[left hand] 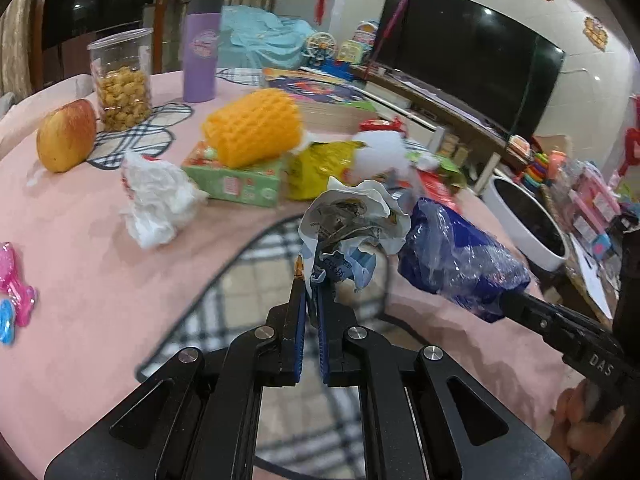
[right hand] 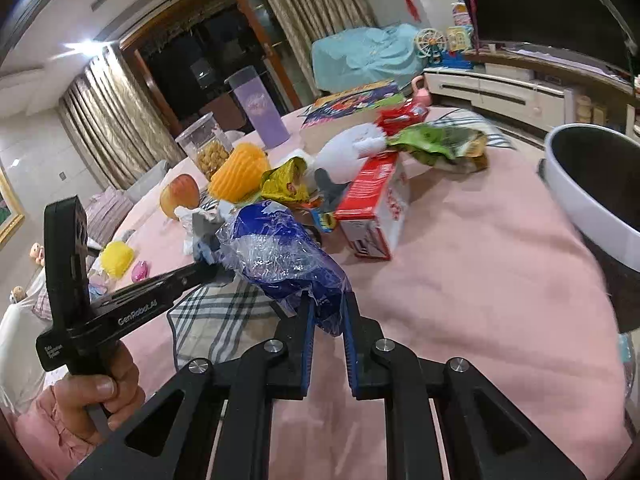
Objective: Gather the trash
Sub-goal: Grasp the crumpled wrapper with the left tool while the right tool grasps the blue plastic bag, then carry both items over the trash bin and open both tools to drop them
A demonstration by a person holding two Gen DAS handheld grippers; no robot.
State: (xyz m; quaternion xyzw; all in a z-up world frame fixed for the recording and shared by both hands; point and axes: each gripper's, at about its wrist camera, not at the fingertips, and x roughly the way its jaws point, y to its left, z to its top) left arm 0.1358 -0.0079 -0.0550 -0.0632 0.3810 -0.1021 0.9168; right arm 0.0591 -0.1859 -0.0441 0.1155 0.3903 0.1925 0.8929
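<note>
Pink cloth covers the tabletop (right hand: 480, 264), and both pairs of tongs are clenched on rubbish above it, so the step in hand is the carry, not the pick. The left tongs (left hand: 310, 292) pinch the lower edge of a crumpled white printed wrapper (left hand: 352, 220), which stands up clear of the cloth. The right tongs (right hand: 328, 312) grip a blue plastic bag (right hand: 280, 256) with clear film bunched over it; in the left wrist view the same bag hangs just right of the wrapper.

Taking the white bin (right hand: 592, 200) as the landmark: it sits off the tabletop's far right edge, and both held pieces are well apart from it, to its left. My judgement is that the next move calls for swinging both loads across to the bin, over its dark opening, and only then letting go; the thin wrapper edge could slip from its narrow pinch on the way.

More rubbish lies left of the bin on the cloth: a white crumpled tissue (left hand: 160, 200), a yellow snack packet (left hand: 316, 168), a green packet (right hand: 440, 144) and a red carton (right hand: 372, 208).

Hard to make out: the bin's inside is dark and its far side is cut off by the frame, the middle pile is motion-blurred, and the wrapper's print is unreadable.
</note>
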